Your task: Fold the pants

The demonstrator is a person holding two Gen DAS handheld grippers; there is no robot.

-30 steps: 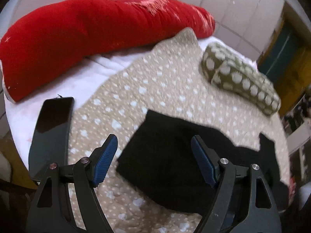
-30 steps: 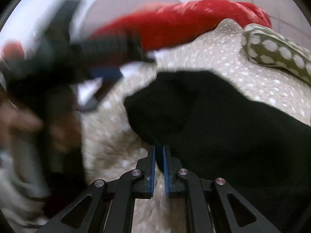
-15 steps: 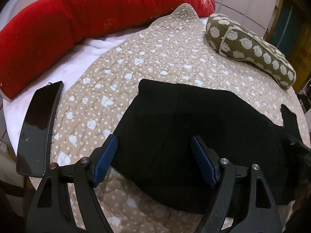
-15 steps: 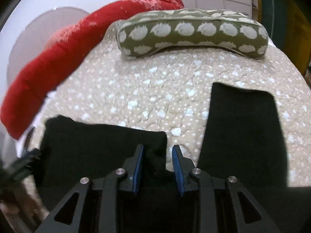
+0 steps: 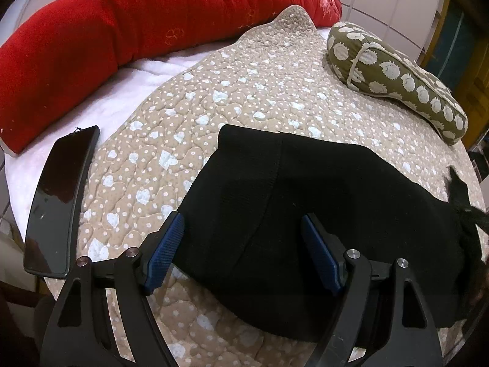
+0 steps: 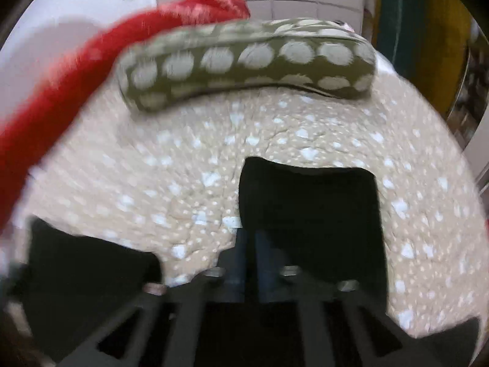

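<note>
Step in hand: positioning for first fold; black pants (image 5: 321, 214) spread flat on quilt (image 5: 244, 85); left hand-held gripper (image 5: 241, 253) spread over waistband, pinching nothing; right hand-held gripper (image 6: 249, 244) pressed together, apparently empty, beside leg hem; next: grip both ends.

My left gripper (image 5: 241, 244): matte black angular arms with triangular cutouts, silver screw heads at the joints, ribbed blue pads (image 5: 166, 249) lining both fingers. My right gripper (image 6: 249, 255), blurred, shows matching black-and-blue build.
</note>
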